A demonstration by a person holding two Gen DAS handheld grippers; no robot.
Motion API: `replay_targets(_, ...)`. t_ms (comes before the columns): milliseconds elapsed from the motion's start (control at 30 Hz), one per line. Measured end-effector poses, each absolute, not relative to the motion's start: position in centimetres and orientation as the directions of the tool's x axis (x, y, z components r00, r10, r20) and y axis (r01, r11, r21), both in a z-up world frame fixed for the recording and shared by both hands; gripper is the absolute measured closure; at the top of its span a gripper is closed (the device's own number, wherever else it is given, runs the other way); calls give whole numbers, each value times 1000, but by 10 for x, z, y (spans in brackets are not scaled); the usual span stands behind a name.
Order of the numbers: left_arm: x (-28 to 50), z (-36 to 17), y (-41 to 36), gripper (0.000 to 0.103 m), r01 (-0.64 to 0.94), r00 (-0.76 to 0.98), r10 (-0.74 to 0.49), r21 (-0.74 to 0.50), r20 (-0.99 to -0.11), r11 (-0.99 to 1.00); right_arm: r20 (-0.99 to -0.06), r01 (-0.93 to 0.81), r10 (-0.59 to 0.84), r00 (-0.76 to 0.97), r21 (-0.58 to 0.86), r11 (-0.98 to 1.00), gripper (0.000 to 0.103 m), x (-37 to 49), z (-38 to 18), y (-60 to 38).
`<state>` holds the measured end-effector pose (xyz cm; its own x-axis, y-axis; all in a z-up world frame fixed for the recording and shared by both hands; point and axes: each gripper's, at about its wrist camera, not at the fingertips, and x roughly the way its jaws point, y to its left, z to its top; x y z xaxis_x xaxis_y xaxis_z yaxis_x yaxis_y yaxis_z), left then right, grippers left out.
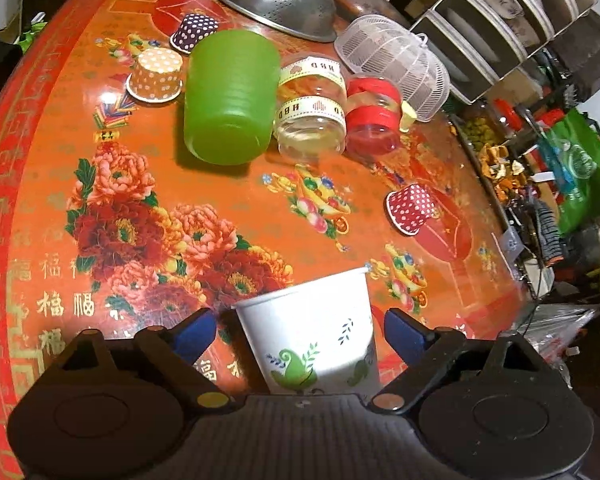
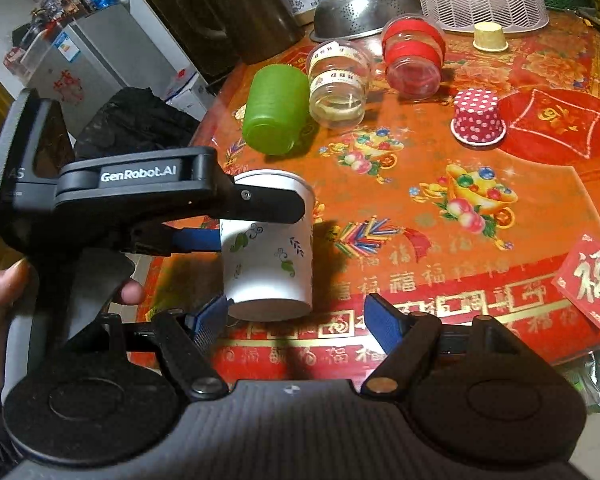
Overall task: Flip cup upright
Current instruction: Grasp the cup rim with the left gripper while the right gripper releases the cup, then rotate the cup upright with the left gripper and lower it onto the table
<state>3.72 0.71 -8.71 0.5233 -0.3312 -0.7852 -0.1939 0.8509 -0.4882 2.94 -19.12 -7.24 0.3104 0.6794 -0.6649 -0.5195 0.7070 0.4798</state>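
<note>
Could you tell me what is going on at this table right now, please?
A person holds a gripper in each hand over a red floral table. The left gripper sits open around a white paper cup that stands upright, rim up. The right gripper hangs open just in front. Behind, a green cup and two clear jars lie on their sides.

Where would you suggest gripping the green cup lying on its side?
Across the ribbed side wall of the green cup, near the middle, coming from above. It lies on the table with its closed base facing the cameras, and a clear jar sits close along one side.
</note>
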Motion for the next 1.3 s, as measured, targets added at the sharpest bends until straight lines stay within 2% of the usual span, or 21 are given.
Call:
replay_targets(167,39,-86,0,19,-224,525,-280,-448,-804,866,-633,-534,711,306,504,679,27,28,-75,-202)
replay_targets(333,44,-82,-13,36,-191,506,-246,-385,-827,903,-597,-535,742,304,537,652,27,23,-76,-215)
replay_targets(433,40,-76,-19,36,-147,523,-211,-331,-826,932,-577,-525,753,317,554,646,27,21,-77,-226)
replay_targets(667,19,-52,-11,36,-45,631,-193,-284,-751,958,-527,-512,772,356,581,633,25,18,-74,-241)
replay_targets(800,1,-34,1,36,4,730,-189,-273,-657,962,-503,-530,778,377,572,627,25,15,-69,-238)
replay_targets(1000,-56,-38,15,36,12,903,-115,-243,-413,970,-450,-558,791,414,561,612,23,4,-71,-235)
replay_targets(1133,-103,-74,1,36,-61,975,22,-171,-219,983,-427,-565,789,442,551,615,23,-6,-79,-236)
replay_targets(1167,-110,-84,-6,36,-69,983,42,-145,-181,987,-422,-569,781,461,534,625,18,-9,-79,-236)
replay_targets(1200,-115,-94,-15,36,-66,988,48,-121,-146,990,-416,-576,766,490,504,643,7,-13,-80,-235)
replay_targets(1233,-117,-100,-23,36,-68,991,57,-95,-118,993,-413,-575,745,524,474,667,1,-17,-79,-233)
replay_targets(1300,-119,-108,-42,36,-104,992,101,-38,-72,994,-390,-563,708,589,430,706,1,-23,-81,-232)
